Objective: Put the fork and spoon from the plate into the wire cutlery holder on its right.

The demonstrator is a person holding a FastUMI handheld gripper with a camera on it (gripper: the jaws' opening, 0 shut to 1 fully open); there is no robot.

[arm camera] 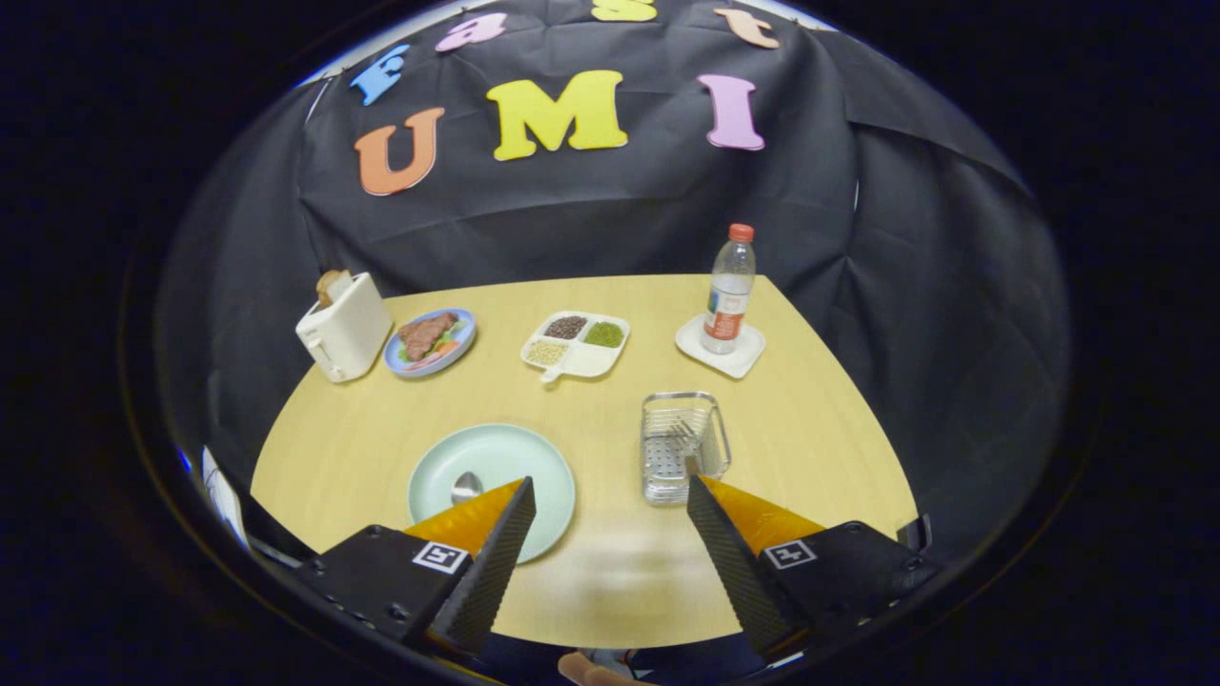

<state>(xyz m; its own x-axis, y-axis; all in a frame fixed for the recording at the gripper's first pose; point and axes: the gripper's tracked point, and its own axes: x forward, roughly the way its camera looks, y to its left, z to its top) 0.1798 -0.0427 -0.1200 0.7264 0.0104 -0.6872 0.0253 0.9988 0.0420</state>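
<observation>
Hand-held gripper point(610, 491) is hanging wide open above the tabletop point(591, 562), gripping nothing. Spoon point(466, 487) is lying on the plate point(534, 457), partly hidden by the left finger. Fork point(682, 433) is already sitting in the wire cutlery holder point(681, 448), just ahead of the right finger.

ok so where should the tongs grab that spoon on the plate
Only the spoon's bowl shows on the pale green plate; its handle runs back under one finger of the open tongs. Probably best: come from above and pinch the handle across its narrow width, just behind the bowl, since it lies flat.
</observation>
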